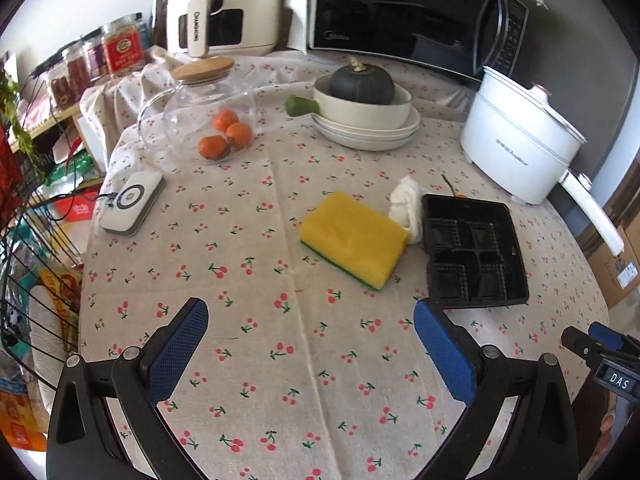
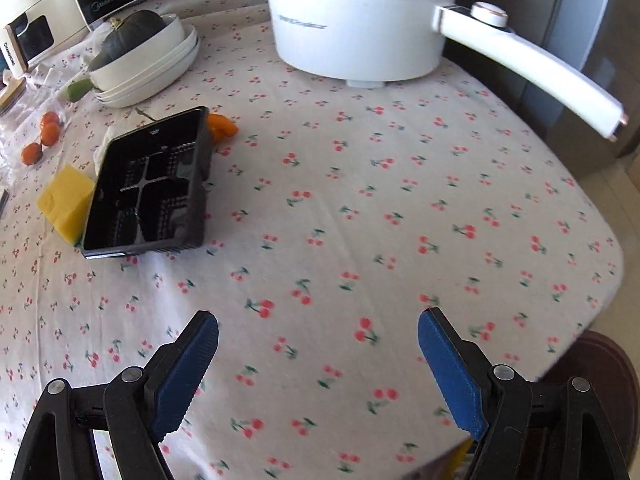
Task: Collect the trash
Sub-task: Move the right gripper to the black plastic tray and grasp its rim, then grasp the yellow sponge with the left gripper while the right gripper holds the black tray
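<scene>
Left tool (image 1: 311, 312): spread wide with nothing between its blue pads, hanging above bare cloth near the front of the surface.
Right tool (image 2: 318, 322): also spread wide and empty, over bare cloth; its tip shows at the right edge of the left wrist view (image 1: 592, 336).
Surface (image 1: 280, 380): a table under a pale cloth printed with red cherries.
Black tray (image 1: 474, 250): lies flat beyond the left tool's right finger, compartments facing up and empty.
Crumpled white tissue (image 1: 406, 204): against the tray's left side, also touching the sponge's far corner.
Yellow sponge (image 1: 354, 238): green underside, just left of the tray.
Orange scrap (image 2: 222, 126): at the tray's far corner, seen from the right wrist.
White pot (image 1: 520, 140): long handle, behind the tray.
Stacked bowls (image 1: 366, 120): hold a dark green squash (image 1: 362, 82).
Glass jug (image 1: 200, 116): wooden lid, with small oranges (image 1: 226, 134) beside it.
Microwave (image 1: 412, 12): at the back.
</scene>
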The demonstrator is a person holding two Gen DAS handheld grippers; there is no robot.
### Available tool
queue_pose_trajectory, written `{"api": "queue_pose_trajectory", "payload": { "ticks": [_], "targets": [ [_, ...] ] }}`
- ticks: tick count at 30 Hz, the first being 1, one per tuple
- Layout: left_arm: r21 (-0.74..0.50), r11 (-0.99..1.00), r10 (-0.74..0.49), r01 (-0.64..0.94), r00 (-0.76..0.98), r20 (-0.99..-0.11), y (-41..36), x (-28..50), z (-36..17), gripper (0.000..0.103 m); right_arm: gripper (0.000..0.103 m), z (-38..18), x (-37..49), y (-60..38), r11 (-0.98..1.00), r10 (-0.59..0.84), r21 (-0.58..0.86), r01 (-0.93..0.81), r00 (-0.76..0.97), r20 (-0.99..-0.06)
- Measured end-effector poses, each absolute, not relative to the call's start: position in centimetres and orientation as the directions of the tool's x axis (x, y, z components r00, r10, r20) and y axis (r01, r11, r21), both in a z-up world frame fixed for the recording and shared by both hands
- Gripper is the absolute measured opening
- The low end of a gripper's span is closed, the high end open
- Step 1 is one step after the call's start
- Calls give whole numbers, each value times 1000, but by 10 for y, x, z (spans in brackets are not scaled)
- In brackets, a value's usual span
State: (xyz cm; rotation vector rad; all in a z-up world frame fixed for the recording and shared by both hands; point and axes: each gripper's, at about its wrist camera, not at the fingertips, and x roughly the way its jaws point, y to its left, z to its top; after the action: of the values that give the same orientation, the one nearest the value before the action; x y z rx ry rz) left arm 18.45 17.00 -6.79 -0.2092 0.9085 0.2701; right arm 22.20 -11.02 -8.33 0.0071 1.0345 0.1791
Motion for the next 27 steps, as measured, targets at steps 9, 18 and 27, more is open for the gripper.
{"api": "queue_pose_trajectory", "payload": {
  "ticks": [9, 18, 27],
  "targets": [
    [-21, 918, 171, -395, 445, -879, 207, 195, -102, 103, 85, -108, 262, -40, 967, 223, 129, -219, 483, -847],
    [-110, 899, 83, -425, 412, -907, 209, 198, -111, 103, 58, -126, 278, -10, 972, 153, 37, -232, 508, -848],
    [-247, 859, -26, -448, 443, -896, 204, 213, -105, 101, 58, -108, 261, -58, 976, 193, 114, -186, 496, -846]
  ]
}}
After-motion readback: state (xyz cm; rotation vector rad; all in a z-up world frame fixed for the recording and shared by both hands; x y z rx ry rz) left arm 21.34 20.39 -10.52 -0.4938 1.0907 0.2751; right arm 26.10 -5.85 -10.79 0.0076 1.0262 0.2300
